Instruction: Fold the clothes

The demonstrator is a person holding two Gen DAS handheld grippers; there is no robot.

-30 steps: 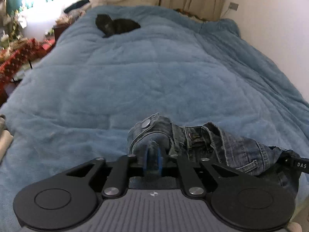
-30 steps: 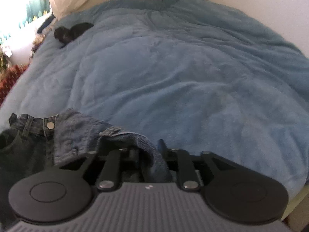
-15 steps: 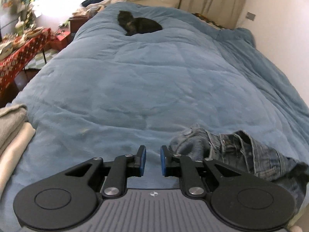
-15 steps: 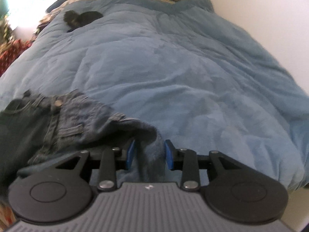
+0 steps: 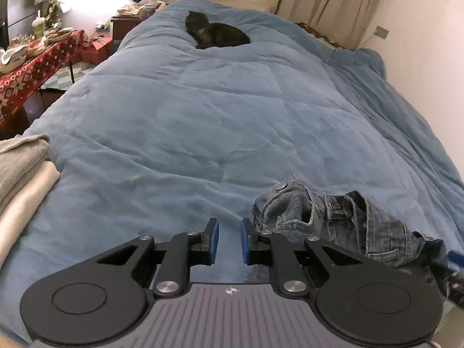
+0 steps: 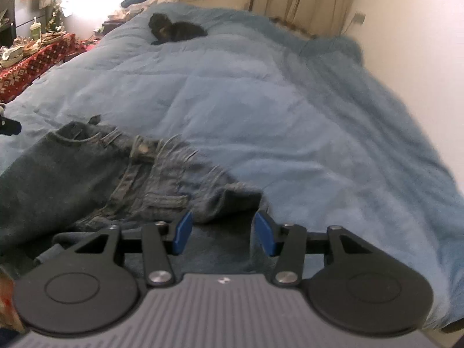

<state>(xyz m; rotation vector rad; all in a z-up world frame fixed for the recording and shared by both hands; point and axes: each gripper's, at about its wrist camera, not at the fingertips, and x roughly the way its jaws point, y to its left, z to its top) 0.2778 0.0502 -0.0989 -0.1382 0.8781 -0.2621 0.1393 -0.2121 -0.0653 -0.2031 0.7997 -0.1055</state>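
Jeans lying crumpled on bed, near edge, waistband running roughly across, left to right.

Right hand-held gripper hovering just over jeans' right end, jaws just been opening, nothing between them.

Left hand-held gripper sitting left of jeans, jaws slightly apart, gripping nothing.

Right one looking nearer.
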